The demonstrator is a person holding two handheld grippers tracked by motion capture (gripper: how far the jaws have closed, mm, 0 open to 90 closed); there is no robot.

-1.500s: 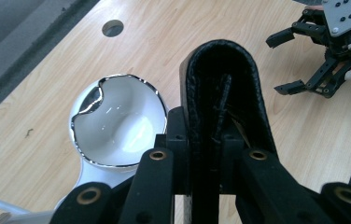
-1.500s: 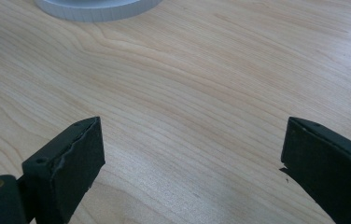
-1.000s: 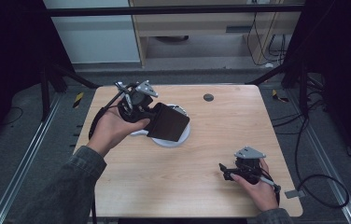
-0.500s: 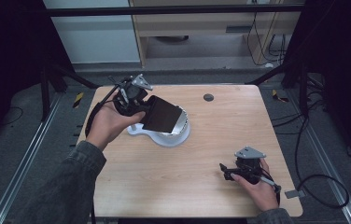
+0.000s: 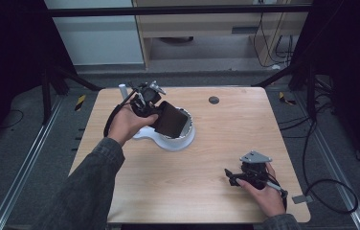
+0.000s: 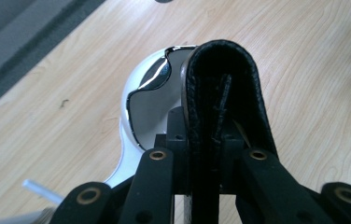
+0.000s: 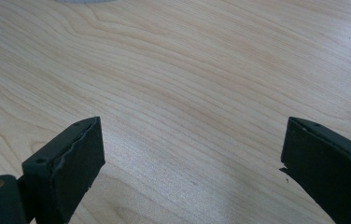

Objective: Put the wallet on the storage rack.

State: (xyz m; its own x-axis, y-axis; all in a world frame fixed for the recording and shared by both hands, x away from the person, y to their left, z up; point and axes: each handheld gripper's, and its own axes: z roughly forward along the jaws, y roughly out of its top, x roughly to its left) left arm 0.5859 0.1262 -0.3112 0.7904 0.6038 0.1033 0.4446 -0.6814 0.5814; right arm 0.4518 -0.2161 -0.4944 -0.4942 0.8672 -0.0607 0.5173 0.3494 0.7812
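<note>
Right gripper (image 5: 238, 176) sits low near the table's (image 5: 245, 129) front right edge, jaws spread wide, bare wood between them. Lots of open tabletop between it and the white base (image 5: 168, 141). Left gripper (image 5: 156, 109) at the far left, pinching a black wallet (image 5: 171, 120) by its fold. Wallet sticks forward past the jaws, tilted over the base's mirrored bowl (image 6: 152, 105); contact unclear. Small dark disc (image 5: 213, 100) near the far edge.

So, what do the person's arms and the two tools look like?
Both tools are black with flat padded jaws. The right tool carries a grey three-cornered plate; the left tool trails a black cable. The left sleeve is dark grey denim-like cloth.
</note>
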